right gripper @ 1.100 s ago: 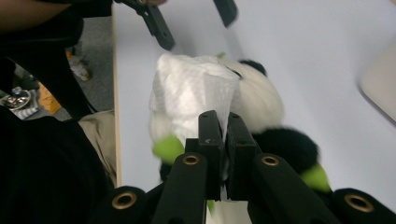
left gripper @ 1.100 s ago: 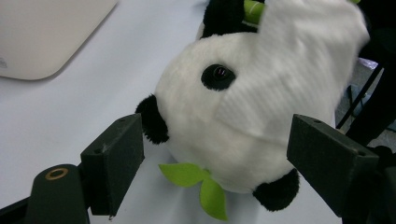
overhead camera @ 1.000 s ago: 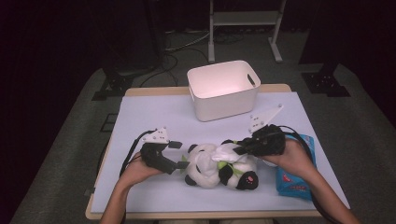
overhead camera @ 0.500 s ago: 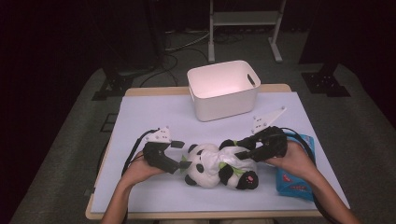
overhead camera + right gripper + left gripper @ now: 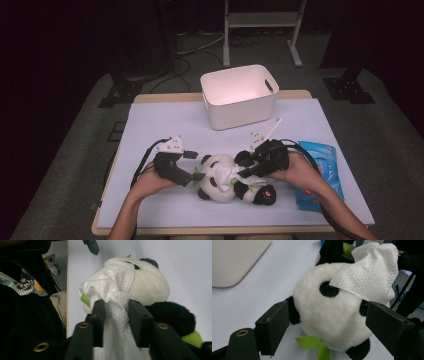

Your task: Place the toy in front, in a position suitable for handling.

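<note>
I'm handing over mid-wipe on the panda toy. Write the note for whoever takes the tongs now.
Left tongs: jaws astride the panda toy's head, steadying it on the table's white cover.
Right tongs: jaws have just been closing, now pinched on the white wipe, which is draped over the panda's face.
Blue wipe pack lies at the right; white bin stands behind.
Done: wipe on the toy.
Left: probably finish wiping; where the wipe goes afterwards is unclear.

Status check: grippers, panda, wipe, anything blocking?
Left gripper jaws astride panda head. Right gripper jaws, just closing, pinch wipe draped on panda. Nothing in the way.
</note>
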`<state>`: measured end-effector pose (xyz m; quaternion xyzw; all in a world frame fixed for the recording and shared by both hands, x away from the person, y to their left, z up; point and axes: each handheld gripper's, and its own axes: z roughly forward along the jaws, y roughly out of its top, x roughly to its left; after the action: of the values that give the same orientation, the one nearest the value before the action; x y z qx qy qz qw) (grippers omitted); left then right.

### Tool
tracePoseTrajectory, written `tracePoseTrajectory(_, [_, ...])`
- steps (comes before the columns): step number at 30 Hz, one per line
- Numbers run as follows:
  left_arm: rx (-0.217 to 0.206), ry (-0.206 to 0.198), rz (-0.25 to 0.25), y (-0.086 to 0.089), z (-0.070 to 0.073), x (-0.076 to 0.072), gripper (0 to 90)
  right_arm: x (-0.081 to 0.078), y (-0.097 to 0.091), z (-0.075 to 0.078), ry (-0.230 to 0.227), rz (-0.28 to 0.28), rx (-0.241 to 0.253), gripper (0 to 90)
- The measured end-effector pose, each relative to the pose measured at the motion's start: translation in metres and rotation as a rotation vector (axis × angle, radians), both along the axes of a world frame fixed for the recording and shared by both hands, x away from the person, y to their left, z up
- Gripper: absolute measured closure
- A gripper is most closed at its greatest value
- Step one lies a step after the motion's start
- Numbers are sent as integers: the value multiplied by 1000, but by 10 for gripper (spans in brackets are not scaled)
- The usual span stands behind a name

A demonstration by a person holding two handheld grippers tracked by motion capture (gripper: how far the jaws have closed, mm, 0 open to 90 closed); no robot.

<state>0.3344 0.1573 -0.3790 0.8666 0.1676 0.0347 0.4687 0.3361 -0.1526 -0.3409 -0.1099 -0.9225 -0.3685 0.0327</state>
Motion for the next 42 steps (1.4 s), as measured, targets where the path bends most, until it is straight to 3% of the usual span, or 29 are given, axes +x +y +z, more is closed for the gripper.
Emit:
tracePoseTrajectory(3, [1, -2, -7, -3, 1, 0, 179, -2, -3, 0, 8, 1, 1, 771])
tracePoseTrajectory(6, [-2, -3, -13, -6, 2, 1, 179, -4, -8, 2, -2, -5, 4, 814])
tracePoseTrajectory(15, [3, -5, -26, -12, 3, 4, 179, -11, -35, 4, -18, -48, 9, 829])
tracePoseTrajectory(20, [8, -1, -34, -16, 4, 7, 179, -14, -54, 4, -15, -98, 19, 830])
tracePoseTrajectory(27, [13, 0, -44, -22, 6, 11, 180, -11, -73, 12, -56, -180, 24, 833])
tracePoseTrajectory(42, [16, 26, -62, -26, 6, 19, 193, -1, -29, -4, -60, -95, 2, 842])
